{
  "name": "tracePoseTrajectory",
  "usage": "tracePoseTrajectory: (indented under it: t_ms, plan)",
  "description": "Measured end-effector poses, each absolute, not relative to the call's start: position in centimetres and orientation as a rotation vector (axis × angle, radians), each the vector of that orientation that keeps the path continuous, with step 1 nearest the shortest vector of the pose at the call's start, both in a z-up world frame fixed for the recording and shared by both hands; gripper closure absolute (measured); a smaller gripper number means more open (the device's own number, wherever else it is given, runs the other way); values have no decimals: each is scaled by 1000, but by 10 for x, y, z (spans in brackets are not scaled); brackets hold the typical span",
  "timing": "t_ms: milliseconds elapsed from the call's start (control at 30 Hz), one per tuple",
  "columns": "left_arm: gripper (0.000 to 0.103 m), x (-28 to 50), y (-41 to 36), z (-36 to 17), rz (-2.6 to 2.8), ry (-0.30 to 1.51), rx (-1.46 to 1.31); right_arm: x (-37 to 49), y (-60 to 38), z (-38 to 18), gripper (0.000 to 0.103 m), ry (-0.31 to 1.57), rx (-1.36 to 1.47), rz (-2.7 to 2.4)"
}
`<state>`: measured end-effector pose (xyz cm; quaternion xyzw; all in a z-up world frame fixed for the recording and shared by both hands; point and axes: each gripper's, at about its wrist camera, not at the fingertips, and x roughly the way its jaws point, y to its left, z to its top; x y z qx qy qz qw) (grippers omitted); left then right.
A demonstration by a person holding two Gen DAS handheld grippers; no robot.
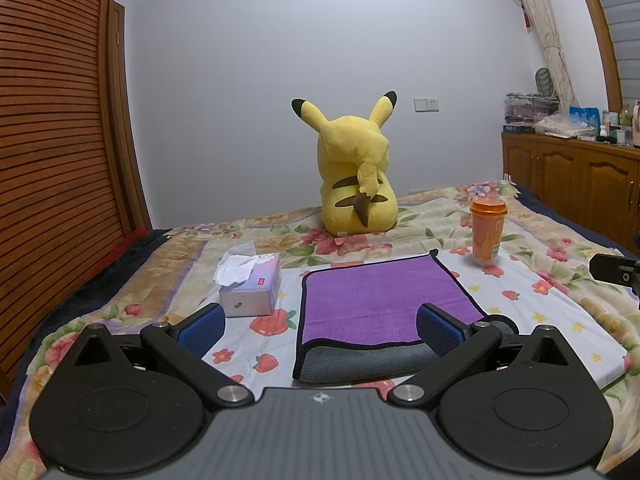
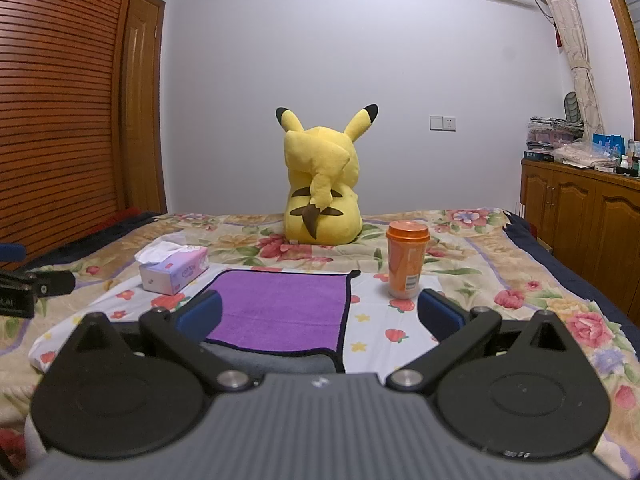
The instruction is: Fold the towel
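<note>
Left-side, the left gripper (image 1: 320, 326) is held spread, empty, above the purple towel (image 1: 380, 300), folded on the bedspread (image 1: 540, 320) beside a tissue box (image 1: 250, 288). Right-side, the right gripper (image 2: 320, 314) is likewise spread wide, towel (image 2: 280, 310) below, orange cup (image 2: 406, 260) nearby.

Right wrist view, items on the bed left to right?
White and lilac tissue box → purple microfibre towel with black trim → orange lidded plastic cup. The yellow plush toy sits farther back, overlapping the towel's span, so I left it out.
</note>
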<state>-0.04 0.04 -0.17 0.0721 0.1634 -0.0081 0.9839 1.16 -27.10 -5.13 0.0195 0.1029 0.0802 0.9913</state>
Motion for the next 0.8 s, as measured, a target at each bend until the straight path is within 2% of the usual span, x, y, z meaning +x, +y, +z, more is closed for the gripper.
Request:
tracePoseTrajectory:
  t_ms: [800]
  plan:
    - [0,-1,1,-1,-16,330,147,13,-273,-51,0,207,41,158]
